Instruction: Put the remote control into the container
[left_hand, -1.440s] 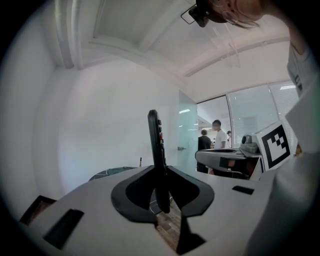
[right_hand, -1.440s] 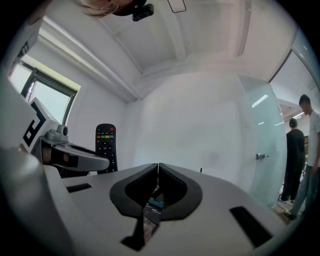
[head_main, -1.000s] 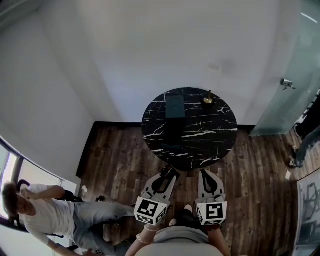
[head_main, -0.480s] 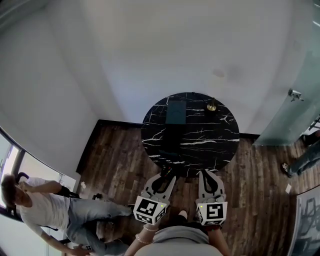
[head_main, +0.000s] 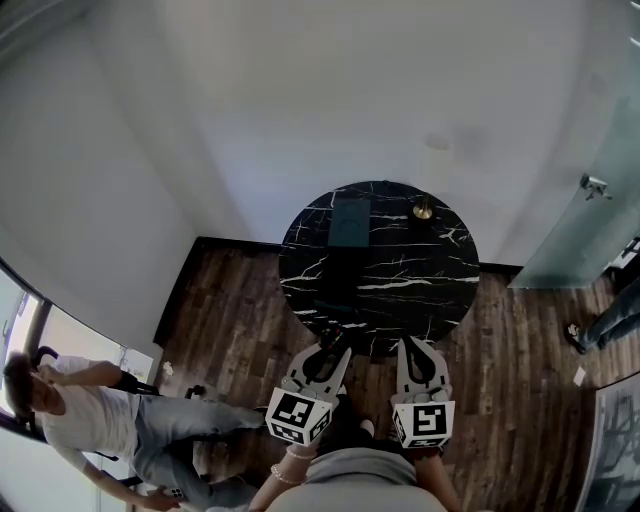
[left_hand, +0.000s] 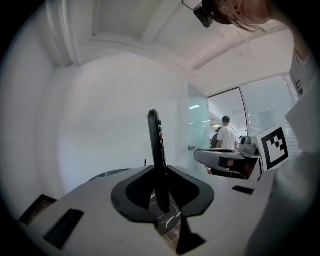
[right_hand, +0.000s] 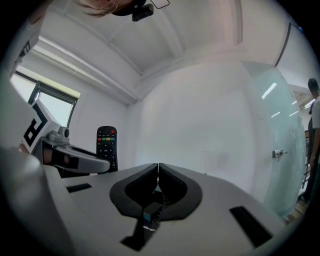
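The left gripper (left_hand: 161, 172) is clamping the black remote control (left_hand: 155, 142) upright between its jaws, with most of the remote sticking up past the tips. The right gripper (right_hand: 158, 169) is holding its jaws pressed together, empty. Both are hovering near the round marble table (head_main: 400, 285), where a dark container (head_main: 351, 220) is sitting at the far side.

We see a glossy black marble surface (head_main: 400, 300) veined white, a dark wood-plank floor (head_main: 235, 320), a matt black plastic remote control (left_hand: 156, 140) and a frosted glass door (head_main: 590, 230).
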